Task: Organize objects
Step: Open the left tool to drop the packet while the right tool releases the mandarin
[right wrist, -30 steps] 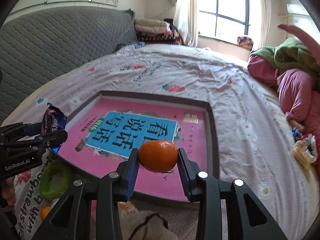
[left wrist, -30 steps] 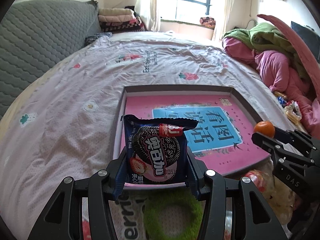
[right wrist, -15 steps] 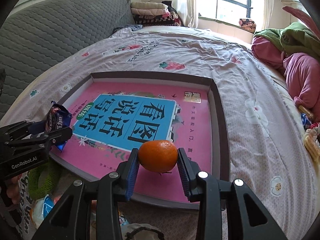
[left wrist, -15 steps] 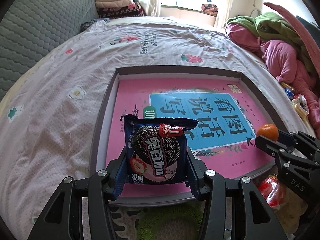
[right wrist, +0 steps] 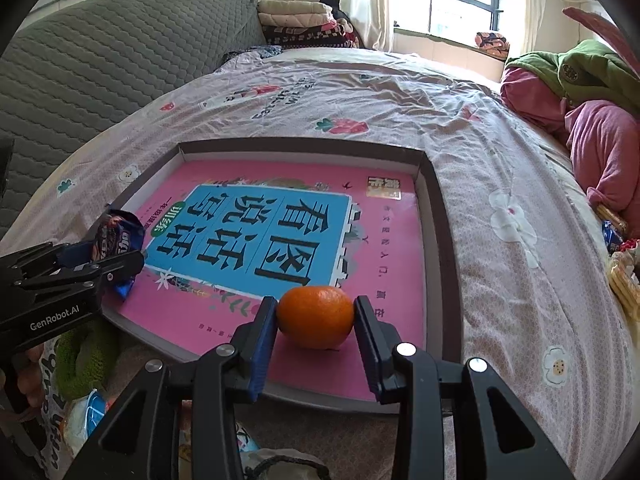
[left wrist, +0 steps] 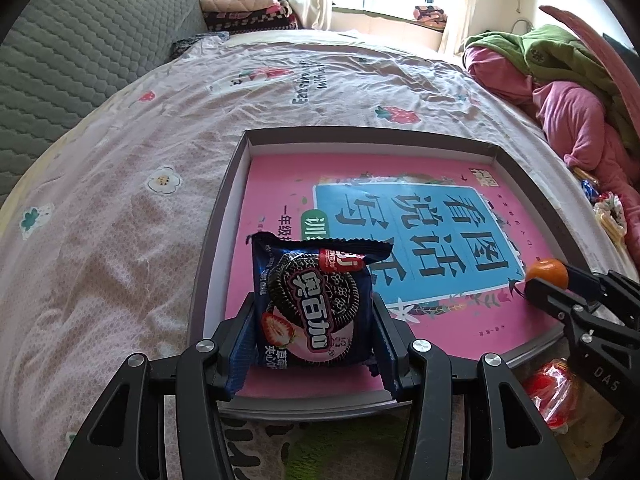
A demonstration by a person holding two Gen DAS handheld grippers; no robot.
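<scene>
Two things hang over the tray [left wrist: 216, 240]: left gripper [left wrist: 314, 330] clamps a light, crushable cookie packet [left wrist: 312, 304] sidewise at 7 o'clock, right gripper [right wrist: 316, 320] pinches a firm, roll-prone tangerine [right wrist: 316, 316] at 5 o'clock.

Floral bed [left wrist: 120, 240] carries shallow tray [left wrist: 516, 168], clothes heap [left wrist: 560, 92].

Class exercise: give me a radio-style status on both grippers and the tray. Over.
Left gripper shut on cookie packet. Right gripper shut on orange. Both over the near end of tray, pink book inside. Nothing in the way.
</scene>
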